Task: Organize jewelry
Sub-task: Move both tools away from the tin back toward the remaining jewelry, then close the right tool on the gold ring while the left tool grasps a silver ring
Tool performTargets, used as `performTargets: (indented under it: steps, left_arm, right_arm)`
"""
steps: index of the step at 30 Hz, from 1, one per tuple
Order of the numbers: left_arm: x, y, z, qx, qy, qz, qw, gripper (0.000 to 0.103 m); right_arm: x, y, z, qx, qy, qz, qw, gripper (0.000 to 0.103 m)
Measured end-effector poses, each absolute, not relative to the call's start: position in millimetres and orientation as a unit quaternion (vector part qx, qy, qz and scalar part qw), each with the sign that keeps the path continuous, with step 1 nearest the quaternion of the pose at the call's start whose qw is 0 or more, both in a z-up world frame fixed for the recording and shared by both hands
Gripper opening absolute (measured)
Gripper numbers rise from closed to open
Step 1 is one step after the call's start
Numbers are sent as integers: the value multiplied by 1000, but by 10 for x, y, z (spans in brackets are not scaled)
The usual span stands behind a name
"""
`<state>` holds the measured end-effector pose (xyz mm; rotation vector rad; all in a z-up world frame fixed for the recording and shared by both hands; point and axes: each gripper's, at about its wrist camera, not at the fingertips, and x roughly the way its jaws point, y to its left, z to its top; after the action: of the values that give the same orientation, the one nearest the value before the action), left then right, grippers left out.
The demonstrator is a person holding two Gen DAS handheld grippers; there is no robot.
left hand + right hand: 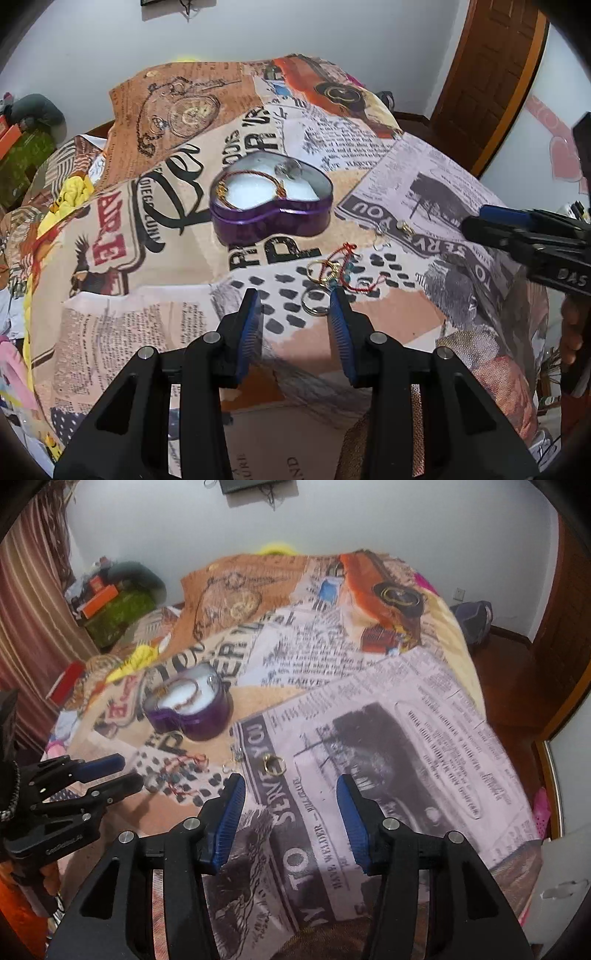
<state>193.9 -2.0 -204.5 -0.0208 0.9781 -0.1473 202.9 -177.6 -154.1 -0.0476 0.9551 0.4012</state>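
1. The left gripper [295, 299] points down at a bed covered by a newspaper-print blanket [177, 317]. Its jaws stand apart with nothing between the blue pads [248, 332]; they grip nothing.
2. Just ahead of its tips lies a small heap of jewelry: a silver ring [314, 303] nearest, partly between the tips, then a gold ring [320, 272] tangled with a red cord bracelet [351, 271] that carries blue beads.
3. Farther ahead, and a little to the left of the left gripper, sits a purple heart-shaped tin [271, 205]. It is open, lined in white, and holds a red-and-gold cord bracelet [258, 181] and a clear round stone [289, 169] at its far rim.
4. Ahead and to the right of the left gripper, a pearl earring [403, 226] lies on the grey newspaper panel, close to the tips of the right gripper [480, 221], which comes in from the right edge.
5. The right gripper [290, 781] also points down at the blanket, jaws open and empty.
6. Just ahead of its tips, slightly left of centre, lies a gold ring [274, 765]; a small silver earring piece [236, 755] lies just left of that.
7. The tin [192, 705] sits well ahead and to the left of the right gripper. The left gripper [127, 771] enters at its left, over the bead-and-cord heap [181, 775].
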Motion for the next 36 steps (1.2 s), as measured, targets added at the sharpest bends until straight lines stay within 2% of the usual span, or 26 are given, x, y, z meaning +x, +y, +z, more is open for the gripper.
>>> performTargets:
  steps: [16,26,27,28,31,34,36]
  left_arm:
    - [2035,-82,-2200,-16,472,-97,876,38]
    - [2041,-30,-2220,-33,464,-102,879,24]
    - [2043,-29,-2223,-34,464,-102,879,23]
    - [2041,-26,-2224,-34,464,-103,879,23]
    - [2042,-16,-2224,-37,463,-103,880,21]
    - [2034,-15,-2217,-36,461,-102,881,21]
    - [2022,-24,-2204,-30,459,-96,883,21]
  right_arm:
    - [2241,-1563,-1860,-53,471,205,856,48]
    - [2342,-1435,-1926,-72,463,206,859,47]
    - [2339,-1442,-1926,-72,462,206,859,45]
    - [2340,-1447,-1925,-73,462,206,860,38]
    - [2357,-1464,-1928,-70,463,205,860,31]
    - [2354,-1470,-1925,-68,464,207,858,15]
    - [2347,-1452,-1919,-74,464,207,858,14]
